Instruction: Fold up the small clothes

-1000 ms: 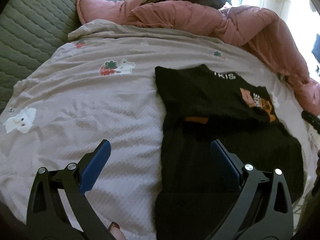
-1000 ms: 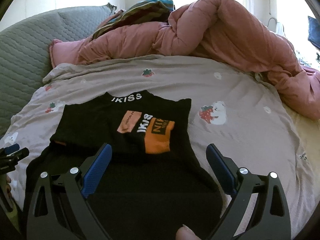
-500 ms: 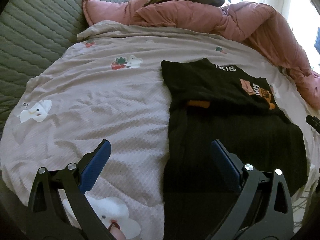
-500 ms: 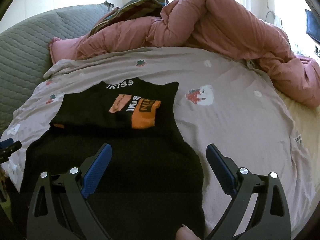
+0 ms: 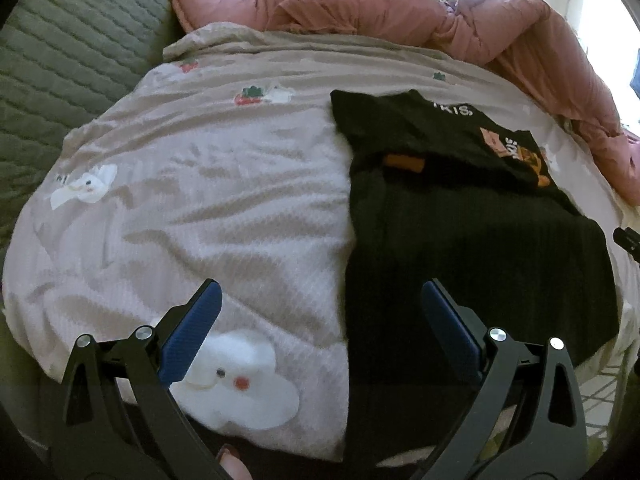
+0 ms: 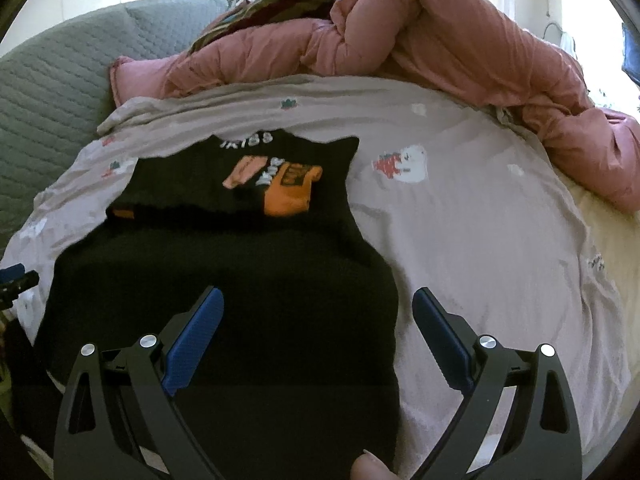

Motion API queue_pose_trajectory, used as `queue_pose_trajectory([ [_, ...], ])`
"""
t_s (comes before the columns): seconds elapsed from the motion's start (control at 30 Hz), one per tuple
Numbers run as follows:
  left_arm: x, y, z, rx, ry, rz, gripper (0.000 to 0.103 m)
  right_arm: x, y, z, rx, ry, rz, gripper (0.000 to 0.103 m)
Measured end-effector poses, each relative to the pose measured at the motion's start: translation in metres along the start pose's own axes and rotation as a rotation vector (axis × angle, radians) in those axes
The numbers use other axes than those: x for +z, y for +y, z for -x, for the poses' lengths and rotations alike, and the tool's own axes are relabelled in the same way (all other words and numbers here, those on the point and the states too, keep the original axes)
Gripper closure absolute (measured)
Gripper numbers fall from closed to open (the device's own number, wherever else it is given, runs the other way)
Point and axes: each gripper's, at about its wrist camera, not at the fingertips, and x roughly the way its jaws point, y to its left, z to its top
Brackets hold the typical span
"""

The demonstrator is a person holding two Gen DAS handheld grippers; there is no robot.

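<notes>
A black T-shirt [image 5: 472, 248] with an orange and pink print lies flat on the bed, its far part folded over toward me; it also shows in the right wrist view [image 6: 240, 280]. My left gripper [image 5: 320, 296] is open and empty, above the shirt's near left edge at the bed's front. My right gripper [image 6: 316, 304] is open and empty, above the shirt's near right edge. The tip of the right gripper [image 5: 626, 238] shows at the right edge of the left wrist view, and the left gripper's tip [image 6: 16, 278] at the left edge of the right wrist view.
The shirt lies on a pale pink sheet [image 5: 200, 200] printed with bears and strawberries. A bunched pink duvet [image 6: 440, 48] fills the back and right. A grey quilted headboard [image 5: 60, 60] is at the left. The bed's near edge is just below both grippers.
Both grippers have pulled back toward the near edge of the bed, still open. The shirt has not moved.
</notes>
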Motion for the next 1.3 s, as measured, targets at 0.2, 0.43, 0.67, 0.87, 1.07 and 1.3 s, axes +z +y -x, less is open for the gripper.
queue_pose_trajectory([
  [0.2,-0.015,-0.001,0.000,-0.059,0.034,0.014,0.014,-0.012,-0.005,0.003,0.008,0.016,0.000,0.008],
  [0.43,-0.027,-0.020,-0.007,-0.165,0.101,-0.006,0.047,-0.025,-0.004,0.009,0.030,0.040,0.025,0.008],
  [0.67,-0.033,-0.019,-0.022,-0.150,0.155,0.011,0.049,-0.043,-0.012,0.010,0.038,0.085,0.017,0.008],
  [0.87,-0.036,-0.023,-0.029,-0.127,0.164,-0.011,0.049,-0.059,-0.025,0.013,0.027,0.116,-0.010,0.008],
  [1.07,-0.037,-0.017,-0.026,-0.134,0.149,0.017,0.076,-0.068,-0.039,0.020,0.034,0.124,-0.053,0.010],
  [1.3,-0.038,-0.019,-0.016,-0.152,0.137,0.010,0.089,-0.077,-0.042,0.024,0.091,0.155,-0.064,0.054],
])
